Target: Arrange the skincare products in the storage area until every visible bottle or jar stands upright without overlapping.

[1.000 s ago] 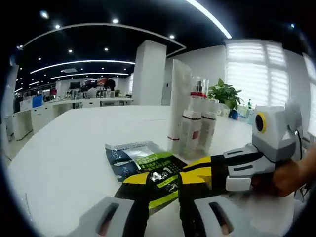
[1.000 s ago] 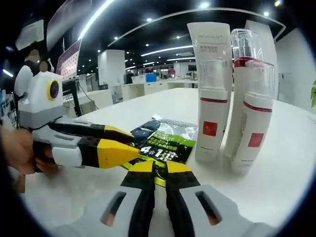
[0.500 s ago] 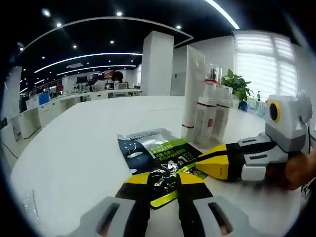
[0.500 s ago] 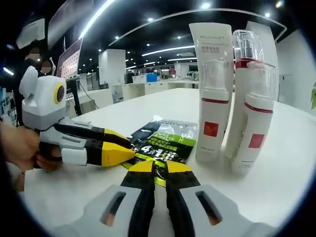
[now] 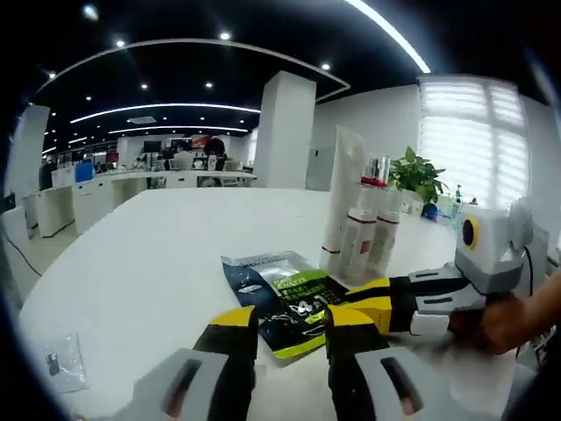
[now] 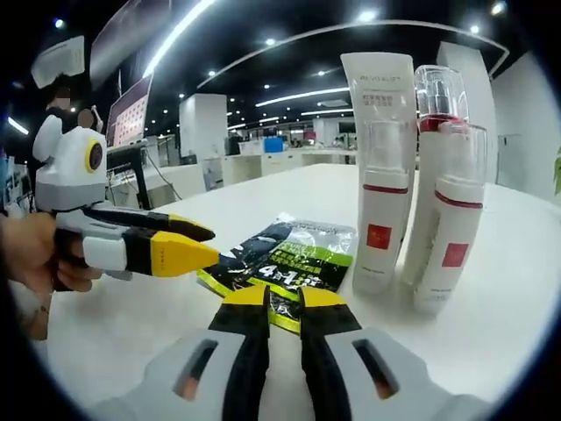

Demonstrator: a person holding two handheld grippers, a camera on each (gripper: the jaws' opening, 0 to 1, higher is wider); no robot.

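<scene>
Right gripper view: sachet (image 6: 285, 267) edge behind right gripper (image 6: 282, 298) jaws.

We cannot read the small print on the sachet (image 6: 285, 263) or the faint lettering on the tube (image 6: 379, 132). In the left gripper view the bottles (image 5: 361, 237) overlap, and the small clear packet (image 5: 63, 373) is too blurred to identify
</scene>
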